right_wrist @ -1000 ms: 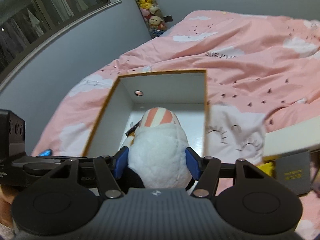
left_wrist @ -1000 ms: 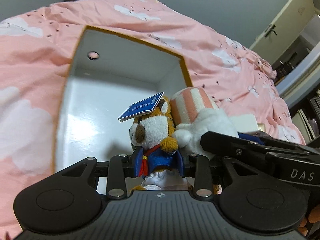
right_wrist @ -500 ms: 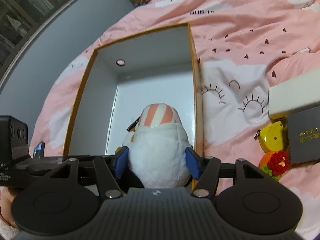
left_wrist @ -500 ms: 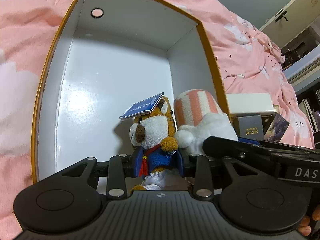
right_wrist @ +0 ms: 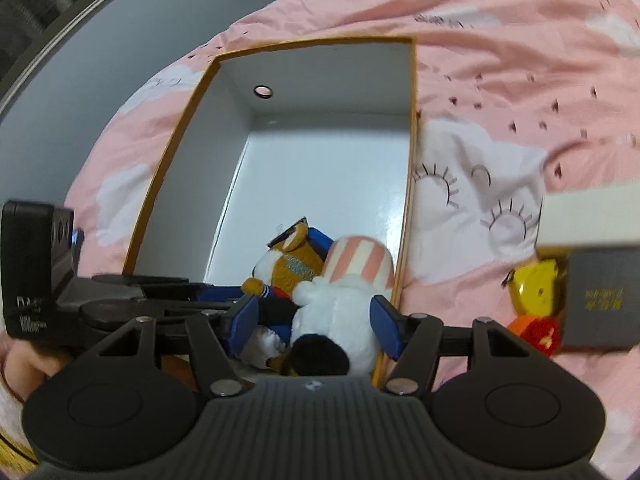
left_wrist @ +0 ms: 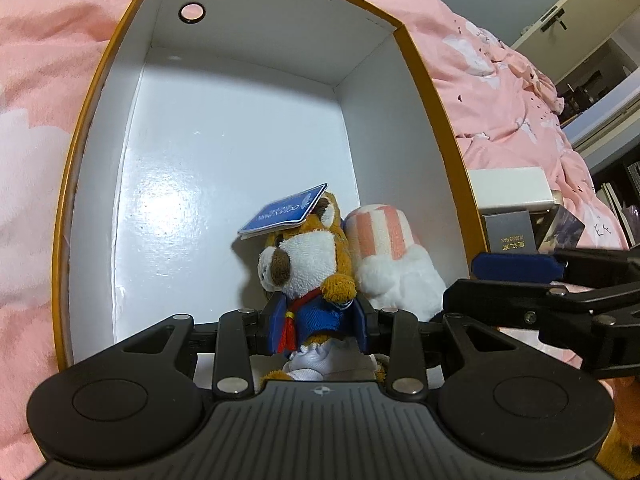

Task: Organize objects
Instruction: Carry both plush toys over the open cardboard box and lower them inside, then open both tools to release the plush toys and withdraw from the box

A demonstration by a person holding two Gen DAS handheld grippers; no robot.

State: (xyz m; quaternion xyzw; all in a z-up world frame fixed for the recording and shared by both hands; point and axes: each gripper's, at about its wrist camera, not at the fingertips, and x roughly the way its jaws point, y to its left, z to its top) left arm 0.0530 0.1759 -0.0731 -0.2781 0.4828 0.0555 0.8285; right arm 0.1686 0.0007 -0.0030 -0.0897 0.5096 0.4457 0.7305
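2 plush toys are down inside the white box (left_wrist: 256,128) with the orange rim, both tucked against its right wall at the near end. Your left gripper (left_wrist: 318,324) is pinching the brown dog plush (left_wrist: 308,256) by its blue jacket. Your right gripper (right_wrist: 316,322) has just been closing a touch around the white plush with the pink striped hat (right_wrist: 344,300), though the left pad looks just clear of the fur, so I can't tell if it's really clamped.

The box (left_wrist: 420,92) floor beyond the two plush toys (left_wrist: 320,264) seems bare.
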